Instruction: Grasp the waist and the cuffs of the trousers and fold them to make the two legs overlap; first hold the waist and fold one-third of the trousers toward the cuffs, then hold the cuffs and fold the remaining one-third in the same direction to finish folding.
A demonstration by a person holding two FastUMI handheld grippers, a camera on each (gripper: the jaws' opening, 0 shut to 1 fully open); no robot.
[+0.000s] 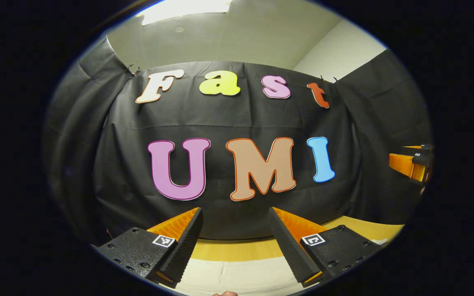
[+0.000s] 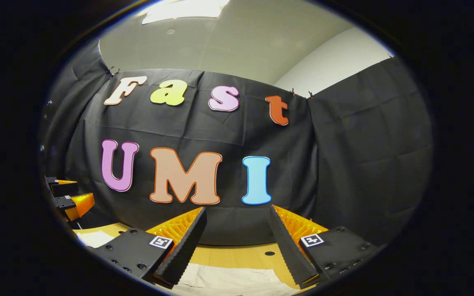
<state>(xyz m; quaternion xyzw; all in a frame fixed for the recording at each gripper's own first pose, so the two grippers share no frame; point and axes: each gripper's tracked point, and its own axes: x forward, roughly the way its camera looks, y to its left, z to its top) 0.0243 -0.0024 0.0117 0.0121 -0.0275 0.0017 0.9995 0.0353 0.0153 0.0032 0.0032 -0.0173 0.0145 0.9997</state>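
Pale cloth, the trousers [image 1: 237,275], lies flat on the wooden worktop [image 1: 237,248] right under both tools, showing at the bottom edge of each view, and nothing has hold of it yet. Left tool [image 1: 235,240] is spread wide with bare air between its fingers, aimed level at the booth's black wall [image 1: 220,119]. Right tool [image 2: 237,238] is the same story: fingers apart, gripping nothing, held level above the trousers [image 2: 228,281]. In the left gripper view the other tool sits off to the right at a similar height; in the right gripper view its partner shows off to the left.

My read: this is the start, with the first grasp ahead. To do it well, both tools want to tip down and come in low at the waist and the cuffs, pinching the full thickness of fabric so the legs lay over each other squarely.
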